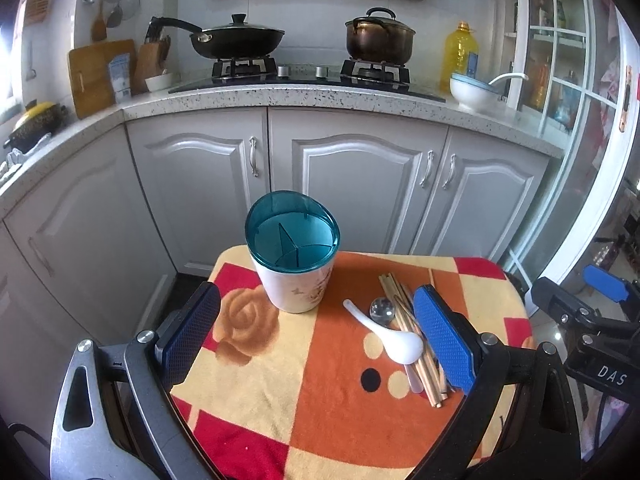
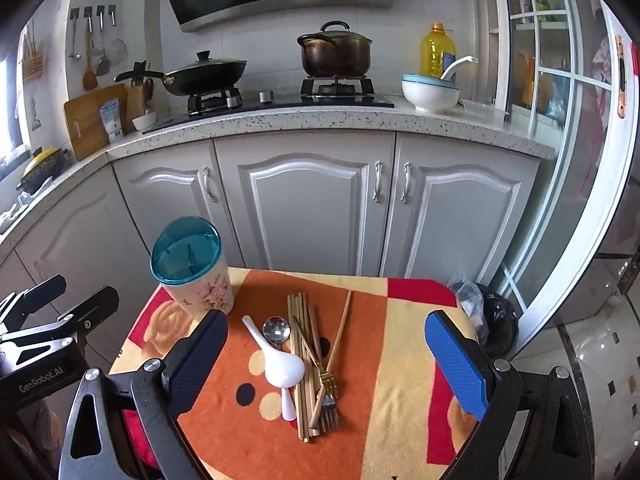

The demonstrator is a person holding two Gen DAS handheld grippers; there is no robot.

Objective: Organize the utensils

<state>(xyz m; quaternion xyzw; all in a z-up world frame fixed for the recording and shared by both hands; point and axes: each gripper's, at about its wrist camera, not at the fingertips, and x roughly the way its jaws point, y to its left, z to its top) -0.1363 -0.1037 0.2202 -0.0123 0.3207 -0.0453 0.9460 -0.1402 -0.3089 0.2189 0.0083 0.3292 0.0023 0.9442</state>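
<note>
Both tools, left tool [image 1: 316,340] and right tool [image 2: 326,360], hover spread wide over the blanket-covered desk [image 2: 404,360]; bundled wooden chopsticks [image 2: 304,360] run lengthwise front-to-back beside the teal-rimmed white floral holder [image 2: 196,276].

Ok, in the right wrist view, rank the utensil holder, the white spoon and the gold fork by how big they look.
1. Utensil holder, clearly largest.
2. White spoon.
3. Gold fork, though its handle is partly lost among the chopsticks, so its place against the spoon is unsure.
</note>
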